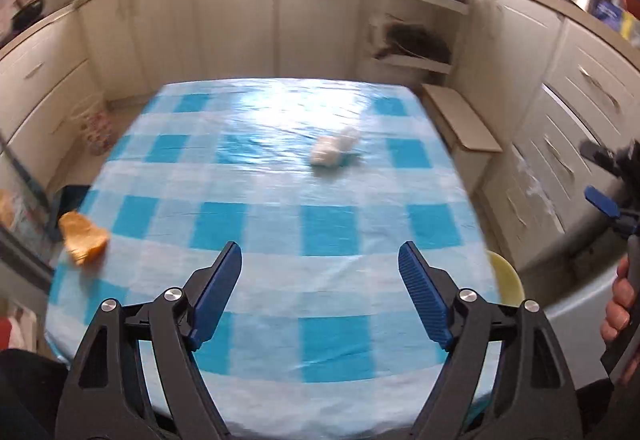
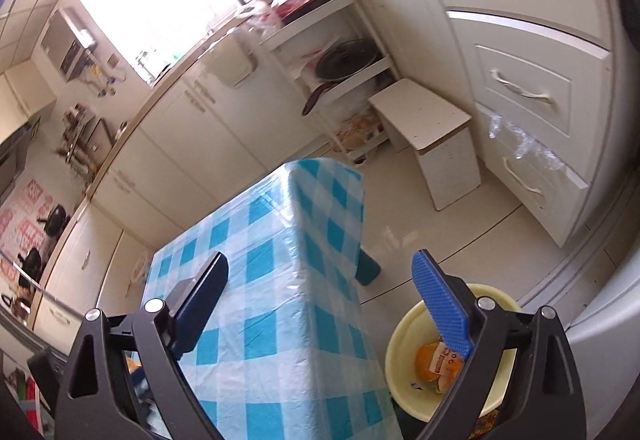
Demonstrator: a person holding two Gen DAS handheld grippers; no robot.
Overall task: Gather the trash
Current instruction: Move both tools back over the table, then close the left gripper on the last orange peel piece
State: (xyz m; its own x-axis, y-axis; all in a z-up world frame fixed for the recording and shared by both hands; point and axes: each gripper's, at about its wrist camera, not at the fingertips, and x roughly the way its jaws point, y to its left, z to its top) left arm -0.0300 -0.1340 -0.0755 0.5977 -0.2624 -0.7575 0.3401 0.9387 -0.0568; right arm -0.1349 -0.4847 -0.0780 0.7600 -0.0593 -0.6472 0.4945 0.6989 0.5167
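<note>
Orange trash (image 2: 434, 366) in yellow bowl (image 2: 404, 336), right view only; perhaps tissue (image 1: 334, 150) left.

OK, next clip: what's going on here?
A person is clearing trash off a table with a blue checked cloth, a handheld gripper in each hand. Both the left gripper and the right gripper are open and empty. A crumpled white wad and an orange wrapper lie on the table. A yellow bowl beside the table already holds orange trash.
</note>
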